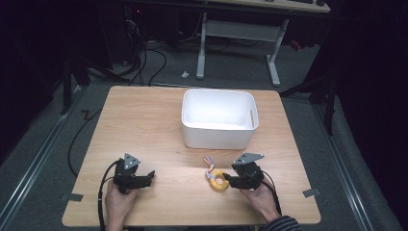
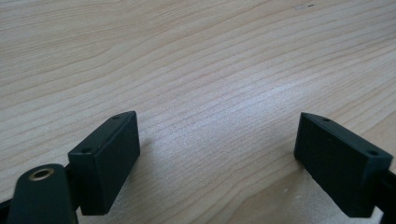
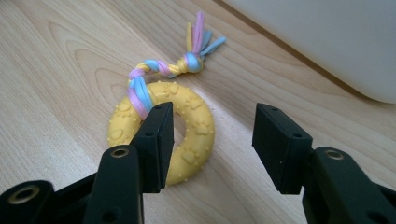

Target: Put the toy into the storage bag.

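High view, desk: a wooden desk is carrying a white bin, which is standing toward its far side.
High view, toy ring: a yellow toy ring with a braided pastel rope is lying on the desk, in front of the white bin and a little toward the person.
High view, right gripper: it is sitting in the person's right hand, just beside the toy ring, with its fingers pointing at the ring.
High view, left gripper: it is resting low over the desk, well apart from the white bin and from the toy ring.
Left gripper view, fingers: they are standing wide apart over bare wood, with nothing between them.
Right gripper view, fingers: they are standing apart; one finger is covering the hole of the toy ring, and the near side of the ring is lying between the two. The fingers are not pressing on it.
Right gripper view, rope: it is tied on the far side of the ring and is pointing toward the white bin.
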Motion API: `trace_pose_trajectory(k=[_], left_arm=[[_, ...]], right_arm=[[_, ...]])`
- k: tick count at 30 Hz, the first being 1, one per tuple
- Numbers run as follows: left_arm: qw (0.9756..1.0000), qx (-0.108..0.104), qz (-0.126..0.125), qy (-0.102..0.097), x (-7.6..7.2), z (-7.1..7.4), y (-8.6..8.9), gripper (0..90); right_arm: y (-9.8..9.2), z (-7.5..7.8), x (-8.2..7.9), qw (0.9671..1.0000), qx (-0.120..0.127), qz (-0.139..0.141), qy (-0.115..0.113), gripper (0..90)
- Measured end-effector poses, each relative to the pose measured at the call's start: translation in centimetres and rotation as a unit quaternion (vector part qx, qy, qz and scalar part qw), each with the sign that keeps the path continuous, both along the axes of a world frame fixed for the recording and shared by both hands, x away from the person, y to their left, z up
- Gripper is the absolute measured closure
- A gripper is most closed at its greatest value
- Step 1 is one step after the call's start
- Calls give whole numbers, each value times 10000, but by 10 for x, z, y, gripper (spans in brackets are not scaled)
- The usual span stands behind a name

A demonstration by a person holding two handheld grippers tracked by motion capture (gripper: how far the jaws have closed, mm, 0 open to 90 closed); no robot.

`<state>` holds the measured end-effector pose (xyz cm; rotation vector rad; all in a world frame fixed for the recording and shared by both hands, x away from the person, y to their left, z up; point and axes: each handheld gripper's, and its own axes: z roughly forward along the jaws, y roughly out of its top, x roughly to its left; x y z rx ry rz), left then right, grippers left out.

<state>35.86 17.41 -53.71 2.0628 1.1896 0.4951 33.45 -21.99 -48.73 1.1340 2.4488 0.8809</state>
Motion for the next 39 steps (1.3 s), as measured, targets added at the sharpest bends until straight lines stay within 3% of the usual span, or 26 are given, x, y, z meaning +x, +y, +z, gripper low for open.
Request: trace_pose_trajectory(k=[6,20,31,39], left_arm=[[10000,-4,3,3,0,0,0,147],[10000,-5,19,4,0,0,0,149],[10000,-3,18,3,0,0,0,149],[10000,-7,20,4,0,0,0,149]], right_arm=[[9,-4,7,9997,-125,55,206,486],[19,-13,15,9980,-503,90,377,501],[21,-17,18,9969,-553,62,549,541],[23,-19,19,9962,-588,189,611,630]])
